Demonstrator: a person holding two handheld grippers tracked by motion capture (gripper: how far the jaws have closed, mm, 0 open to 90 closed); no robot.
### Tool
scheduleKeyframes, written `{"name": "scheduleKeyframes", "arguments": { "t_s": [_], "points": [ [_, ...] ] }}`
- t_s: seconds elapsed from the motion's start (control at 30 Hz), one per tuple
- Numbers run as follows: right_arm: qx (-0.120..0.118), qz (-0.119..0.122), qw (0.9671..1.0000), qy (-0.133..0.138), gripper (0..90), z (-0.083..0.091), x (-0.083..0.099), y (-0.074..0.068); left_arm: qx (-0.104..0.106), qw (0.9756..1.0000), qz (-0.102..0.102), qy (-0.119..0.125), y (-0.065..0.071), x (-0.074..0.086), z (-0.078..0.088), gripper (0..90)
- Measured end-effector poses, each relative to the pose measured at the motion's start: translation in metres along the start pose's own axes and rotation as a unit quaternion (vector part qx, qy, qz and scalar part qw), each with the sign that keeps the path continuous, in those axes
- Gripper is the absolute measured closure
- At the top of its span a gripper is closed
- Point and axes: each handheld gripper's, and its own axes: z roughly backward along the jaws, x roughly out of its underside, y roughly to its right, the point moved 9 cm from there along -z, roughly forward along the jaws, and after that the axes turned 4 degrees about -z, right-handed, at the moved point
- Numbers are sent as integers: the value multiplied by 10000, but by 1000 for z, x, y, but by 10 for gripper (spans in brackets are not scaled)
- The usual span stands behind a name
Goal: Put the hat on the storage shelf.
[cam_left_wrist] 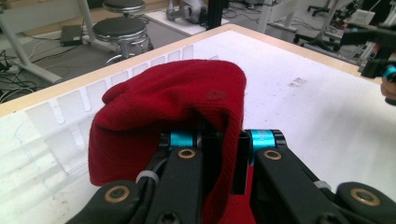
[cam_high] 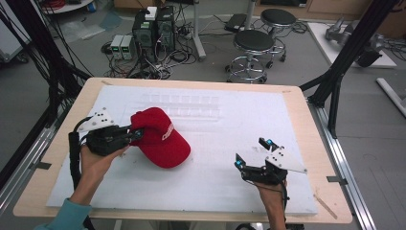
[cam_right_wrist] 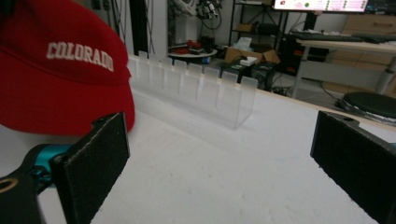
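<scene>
Nearest the board's front edge, the right gripper (cam_high: 252, 154) hovers with jaws apart and nothing between them. Off toward the left edge from it lies the red cap (cam_high: 160, 136), brim pointing at the front-right corner. At the cap's rear, the left gripper (cam_high: 136, 134) is clamped on its fabric. Beyond, a clear slotted rack (cam_high: 184, 106) sits near the back edge.
</scene>
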Motion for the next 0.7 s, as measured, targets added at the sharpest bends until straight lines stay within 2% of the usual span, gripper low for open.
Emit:
{"name": "scheduleKeyframes", "arguments": {
  "t_s": [0.17, 0.37, 0.53, 0.7],
  "points": [
    [-249, 66, 9997, 3, 33, -6, -22, -11, 65, 10000, -66, -21, 6, -5, -5, 871],
    [-593, 100, 9980, -186, 33, -15, -42, -23, 181, 9998, -103, -62, 14, -9, -11, 871],
    [-1007, 138, 9939, -422, 45, -27, -54, -35, 290, 9995, -130, -92, 19, -12, -16, 871],
    [-1245, 223, 9894, -713, 44, -39, -58, -45, 343, 9991, -197, -124, 24, -14, -19, 871]
  ]
}}
